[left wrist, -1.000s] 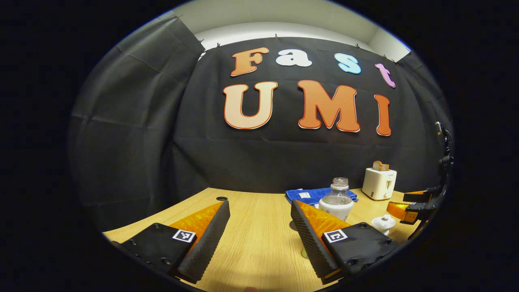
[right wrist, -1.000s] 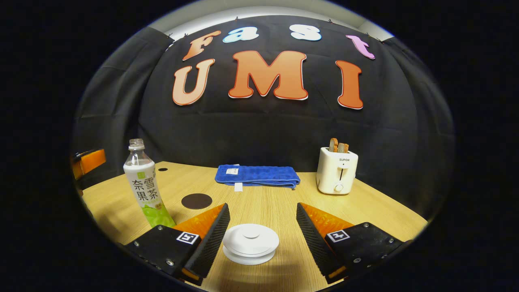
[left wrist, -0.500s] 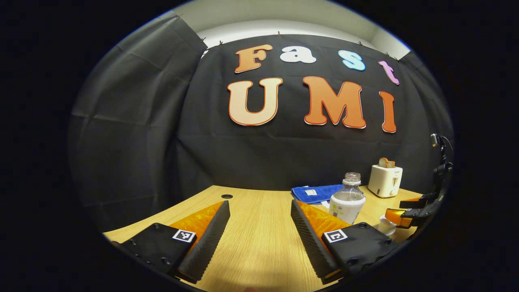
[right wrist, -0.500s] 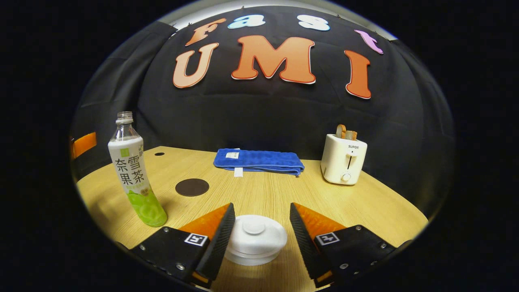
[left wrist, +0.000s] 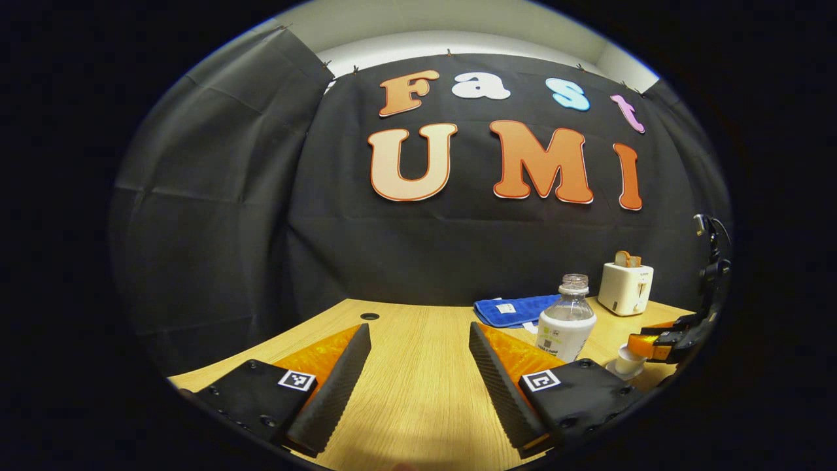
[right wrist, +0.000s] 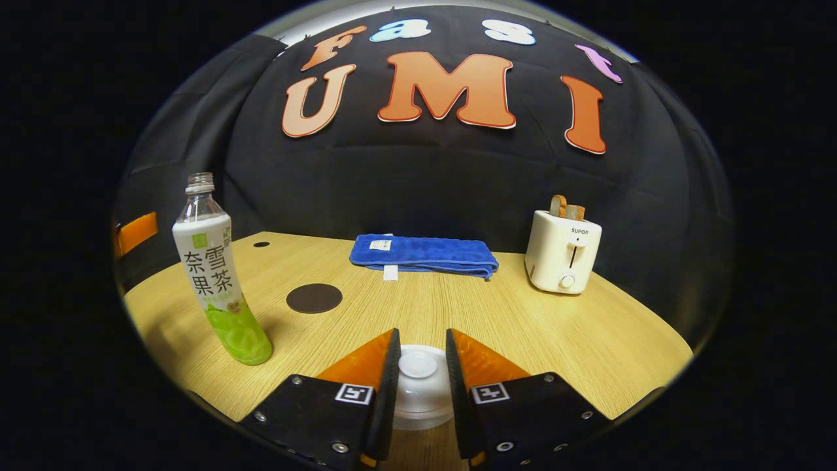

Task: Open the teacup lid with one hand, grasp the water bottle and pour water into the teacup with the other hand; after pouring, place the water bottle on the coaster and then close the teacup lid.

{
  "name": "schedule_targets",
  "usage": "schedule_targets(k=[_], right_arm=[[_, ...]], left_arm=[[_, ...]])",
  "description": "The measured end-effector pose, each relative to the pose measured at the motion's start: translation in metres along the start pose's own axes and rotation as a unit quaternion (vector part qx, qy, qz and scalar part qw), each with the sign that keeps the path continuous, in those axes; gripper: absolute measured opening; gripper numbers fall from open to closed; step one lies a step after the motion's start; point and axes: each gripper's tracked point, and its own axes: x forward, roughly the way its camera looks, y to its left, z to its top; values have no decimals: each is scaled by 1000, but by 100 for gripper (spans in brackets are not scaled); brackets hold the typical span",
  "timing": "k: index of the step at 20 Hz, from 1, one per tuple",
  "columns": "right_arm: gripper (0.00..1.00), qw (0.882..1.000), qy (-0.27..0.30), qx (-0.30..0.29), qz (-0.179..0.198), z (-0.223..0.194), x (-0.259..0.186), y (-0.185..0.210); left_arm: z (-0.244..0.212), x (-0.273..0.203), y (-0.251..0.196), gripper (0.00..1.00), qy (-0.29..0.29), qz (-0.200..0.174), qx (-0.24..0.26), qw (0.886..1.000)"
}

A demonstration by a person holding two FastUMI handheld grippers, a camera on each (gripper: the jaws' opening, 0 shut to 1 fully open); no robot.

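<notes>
In the right gripper view, the uncapped water bottle point(right wrist: 216, 275) is seen standing to the left of the right tongs point(right wrist: 421, 376), the round coaster point(right wrist: 314, 297) beyond, bare counter point(right wrist: 588, 333) to the right. These tongs are narrowed around the teacup lid point(right wrist: 418, 383); contact cannot be told. The left tongs point(left wrist: 418, 373) are held spread over the counter.

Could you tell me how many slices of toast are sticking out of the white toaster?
2. In the right gripper view, two brown toast slices stand side by side in the top of the white toaster, at the table's far right. Anything deeper inside would be hidden.
</notes>
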Motion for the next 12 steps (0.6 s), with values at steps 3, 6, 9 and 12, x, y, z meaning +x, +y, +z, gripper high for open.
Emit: schedule_targets(k=[3, 6, 9, 12], right_arm=[[27, 1000, 0, -6, -2, 0, -1, -1], [21, 1000, -2, -13, -2, 0, -1, -1], [16, 1000, 0, -10, 1, 1, -2, -1], [16, 1000, -7, -3, -1, 8, -5, -6]], left_arm=[[0, -1, 2, 99, -1, 2, 1, 1000], [1, -1, 2, 99, -2, 2, -1, 1000], [2, -2, 1, 99, -2, 1, 1, 1000], [4, -3, 3, 99, -5, 4, 1, 1000]])
